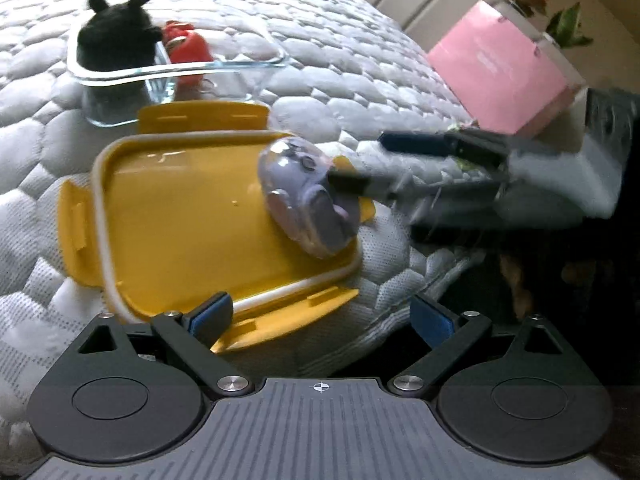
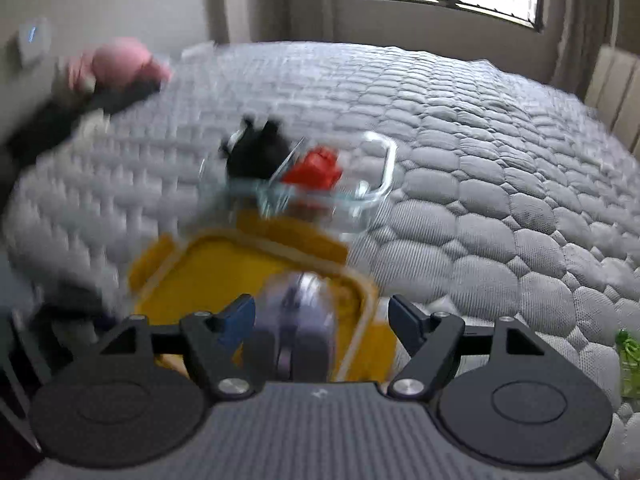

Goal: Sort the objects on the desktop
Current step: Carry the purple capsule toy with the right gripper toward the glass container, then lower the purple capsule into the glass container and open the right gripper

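Observation:
A yellow lid (image 1: 180,220) lies upside down on the quilted bed. A purple toy in a clear shell (image 1: 308,196) rests on its right end. My right gripper (image 1: 360,164) reaches in from the right with its open fingers around the toy; in the right wrist view (image 2: 322,316) the toy (image 2: 296,320) sits between the spread fingers, blurred. My left gripper (image 1: 322,316) is open and empty over the lid's near edge. A glass container (image 1: 160,68) behind the lid holds a black plush (image 1: 116,36) and a red toy (image 1: 188,46).
A pink box (image 1: 504,68) stands at the right bed edge by a headboard. The bed edge drops to dark floor at the lower right. A pink plush (image 2: 120,64) lies far left on the bed. Something green (image 2: 628,360) lies at the right.

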